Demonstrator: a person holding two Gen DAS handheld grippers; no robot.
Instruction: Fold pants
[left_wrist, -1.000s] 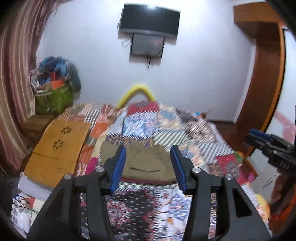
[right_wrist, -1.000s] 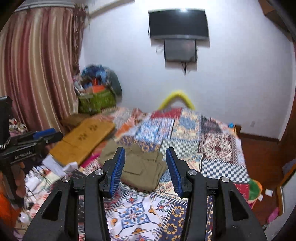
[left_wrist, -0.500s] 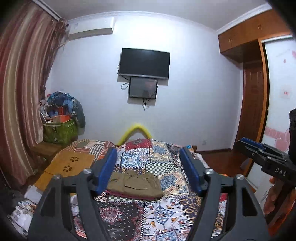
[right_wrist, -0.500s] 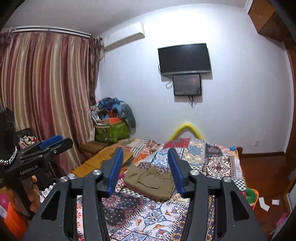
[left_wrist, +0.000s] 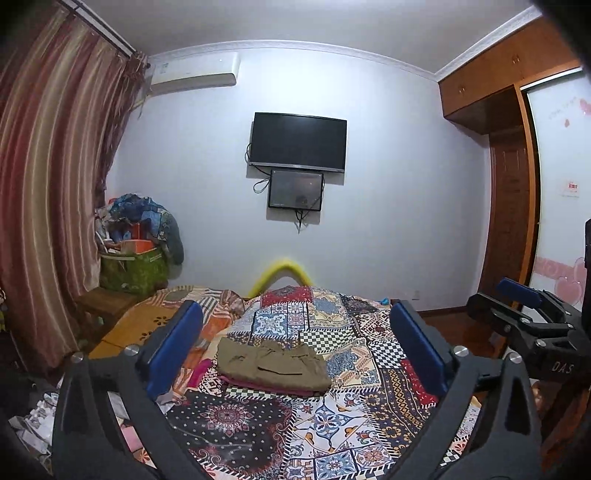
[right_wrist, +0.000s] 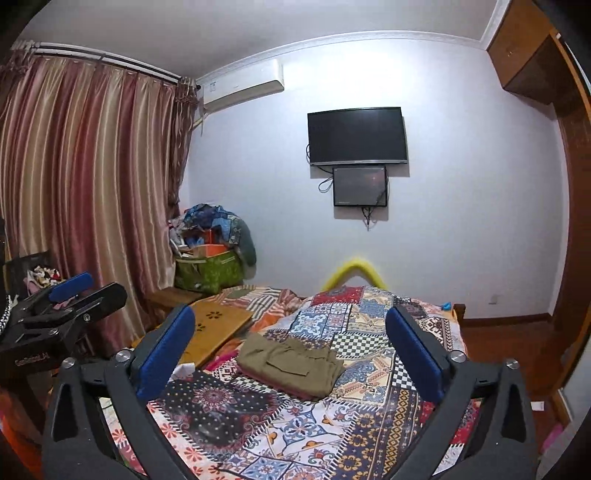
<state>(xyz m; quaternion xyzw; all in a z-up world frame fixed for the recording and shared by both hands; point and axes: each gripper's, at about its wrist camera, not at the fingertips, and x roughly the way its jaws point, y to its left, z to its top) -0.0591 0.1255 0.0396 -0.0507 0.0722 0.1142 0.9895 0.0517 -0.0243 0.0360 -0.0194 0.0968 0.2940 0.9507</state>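
The olive-green pants (left_wrist: 271, 363) lie folded in a compact rectangle on the patchwork bedspread (left_wrist: 332, 417), on top of a pink-red garment. They also show in the right wrist view (right_wrist: 288, 363). My left gripper (left_wrist: 295, 343) is open wide and empty, held back from and above the pants. My right gripper (right_wrist: 290, 341) is open wide and empty, also back from the pants. The right gripper shows at the right edge of the left wrist view (left_wrist: 524, 314); the left gripper shows at the left edge of the right wrist view (right_wrist: 70, 299).
A yellow wooden board (right_wrist: 212, 325) lies on the bed's left side. A green bag heaped with clothes (right_wrist: 208, 254) stands in the corner by the curtain (right_wrist: 85, 192). A TV (right_wrist: 357, 136) hangs on the far wall. A wooden wardrobe (left_wrist: 506, 206) is to the right.
Both grippers pulled back and lifted away from the folded pants, and their jaws opened wider. The pants stayed where they lie on the bed.
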